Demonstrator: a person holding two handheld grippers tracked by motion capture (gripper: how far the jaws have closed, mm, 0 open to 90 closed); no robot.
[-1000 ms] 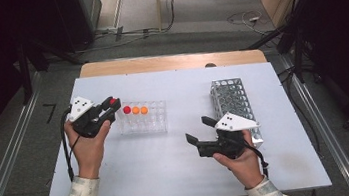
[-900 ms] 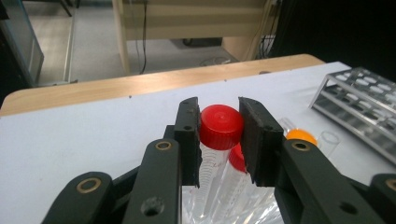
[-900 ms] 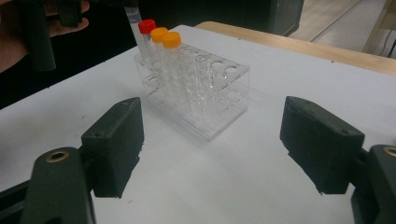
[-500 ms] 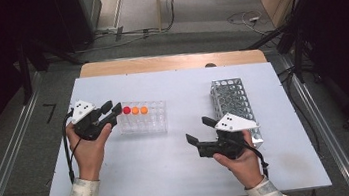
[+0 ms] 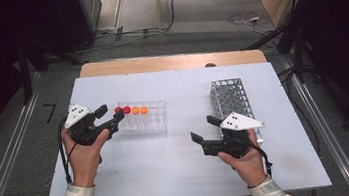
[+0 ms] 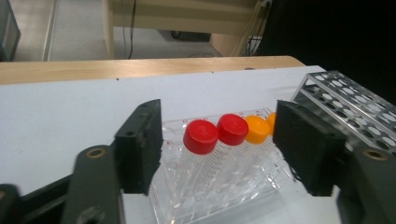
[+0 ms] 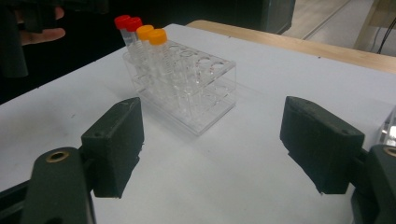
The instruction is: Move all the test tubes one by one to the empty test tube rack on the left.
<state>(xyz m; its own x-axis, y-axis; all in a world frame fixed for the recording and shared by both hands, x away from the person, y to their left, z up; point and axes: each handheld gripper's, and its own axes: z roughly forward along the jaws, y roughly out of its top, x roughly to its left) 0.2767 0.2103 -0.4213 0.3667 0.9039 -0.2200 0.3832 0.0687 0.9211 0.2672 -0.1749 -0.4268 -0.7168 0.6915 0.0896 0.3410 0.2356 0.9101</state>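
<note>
- Left gripper (image 5: 110, 117) at the left end of the clear rack (image 5: 153, 123), jaws standing wide after just opening, nothing pinched between the pads.
- In the left gripper view, nearest red-capped tube (image 6: 200, 136) upright in the rack's end corner, framed between the two black jaws, clear of both pads.
- Second red-capped tube (image 6: 232, 129) just behind the first, then two orange-capped tubes (image 6: 258, 129) in the same row, caps close together, the farthest partly hidden by the right-hand jaw.
- Seen from above, the four caps lined up along the rack's far edge at its left end; remaining holes without tubes.
- Right gripper (image 5: 205, 129) low near the table's middle, pointing left toward the rack, well apart from it, jaws spread wide and holding nothing.
- In the right gripper view, the rack (image 7: 196, 98) ahead between the open jaws, bare table in the gap.
- Metal rack (image 5: 232, 98) on the right half of the table, long side running away from the person, just behind the right hand (image 5: 244, 157); no tubes visible in it.
- Nothing lying between the left gripper and the red caps.
- White table top (image 5: 172, 174) with a wooden strip along the far edge.
- Beyond: grey floor, loose cables, dark stands at either side, metal rails along both flanks.
</note>
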